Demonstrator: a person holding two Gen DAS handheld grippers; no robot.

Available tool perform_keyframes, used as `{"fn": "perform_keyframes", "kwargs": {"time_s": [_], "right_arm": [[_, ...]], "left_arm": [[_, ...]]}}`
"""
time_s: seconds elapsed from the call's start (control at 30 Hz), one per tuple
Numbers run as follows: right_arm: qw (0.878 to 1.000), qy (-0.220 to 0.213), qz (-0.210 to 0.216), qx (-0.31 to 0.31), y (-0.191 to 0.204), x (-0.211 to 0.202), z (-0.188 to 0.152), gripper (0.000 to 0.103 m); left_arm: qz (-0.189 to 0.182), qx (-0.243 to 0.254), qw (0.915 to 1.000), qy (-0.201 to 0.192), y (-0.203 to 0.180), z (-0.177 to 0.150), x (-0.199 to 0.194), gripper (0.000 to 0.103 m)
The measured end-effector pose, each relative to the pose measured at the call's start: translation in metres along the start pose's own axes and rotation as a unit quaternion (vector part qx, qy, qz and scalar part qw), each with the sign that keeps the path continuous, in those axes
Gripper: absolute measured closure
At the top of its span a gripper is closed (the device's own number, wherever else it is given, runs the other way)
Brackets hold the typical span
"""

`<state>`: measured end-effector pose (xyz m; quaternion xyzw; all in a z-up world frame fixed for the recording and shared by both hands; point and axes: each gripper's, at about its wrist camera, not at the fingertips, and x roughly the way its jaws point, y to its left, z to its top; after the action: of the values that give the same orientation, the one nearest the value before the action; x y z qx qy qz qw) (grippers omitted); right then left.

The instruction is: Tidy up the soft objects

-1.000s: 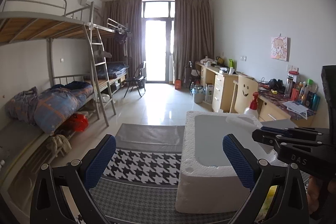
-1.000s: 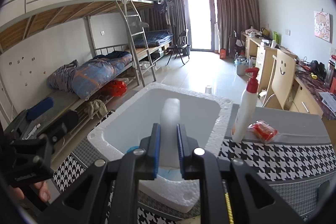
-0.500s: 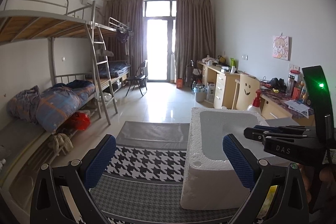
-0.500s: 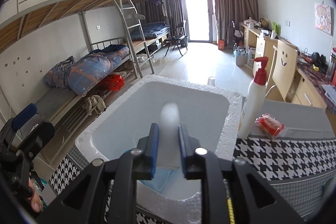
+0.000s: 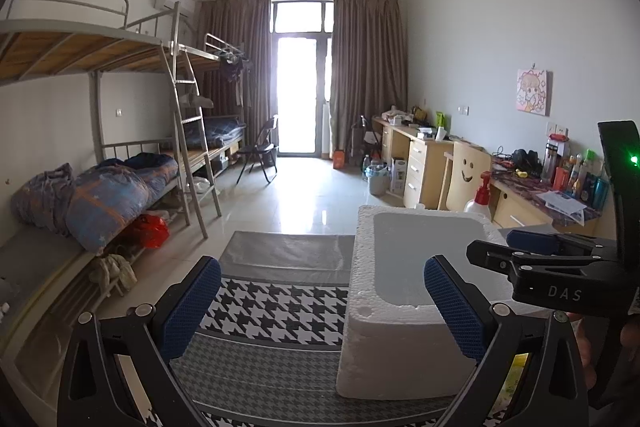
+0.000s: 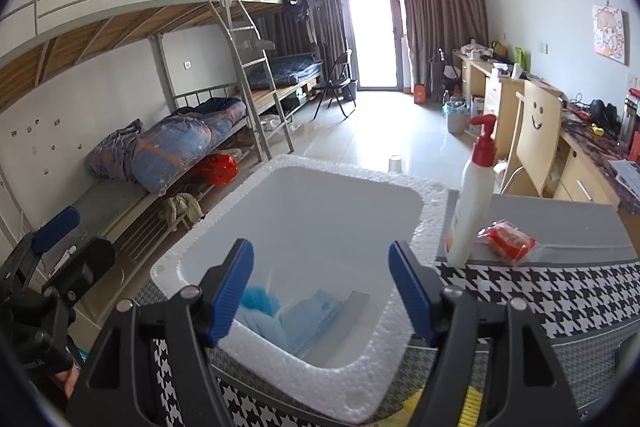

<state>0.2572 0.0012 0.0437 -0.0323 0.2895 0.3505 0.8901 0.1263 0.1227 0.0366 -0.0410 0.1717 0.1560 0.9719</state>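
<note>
In pebbly foam box [image 6: 420,223], fluffy blue puff [image 6: 260,307], pleated mask [image 6: 310,315]

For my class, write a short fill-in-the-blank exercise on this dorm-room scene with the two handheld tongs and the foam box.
1. The right tongs above the foam box are ___.
2. The pump bottle beside the box has a ___ pump head.
3. The red packet lies ___ the box.
4. The left tongs hold ___.

Missing words: open; red; outside; nothing
</note>
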Motion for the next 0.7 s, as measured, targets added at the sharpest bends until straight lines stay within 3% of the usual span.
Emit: {"fn": "perform_keyframes", "kwargs": {"time_s": [0.37,0.63,0.7], "right_arm": [[1.0,-0.025,-0.011,-0.002,-0.004,-0.032,-0.004,0.028],[0.999,-0.041,-0.027,0.002,-0.012,-0.058,-0.01,0.021],[0.998,-0.049,-0.034,0.002,-0.015,-0.064,-0.012,0.01]], "left_arm": [[-0.016,0.005,0.9999,-0.004,-0.012,0.002,-0.012,0.001],[-0.032,0.018,0.9992,-0.013,-0.028,0.005,-0.026,0.001],[-0.037,0.023,0.9989,-0.016,-0.032,0.005,-0.029,0.001]]}}
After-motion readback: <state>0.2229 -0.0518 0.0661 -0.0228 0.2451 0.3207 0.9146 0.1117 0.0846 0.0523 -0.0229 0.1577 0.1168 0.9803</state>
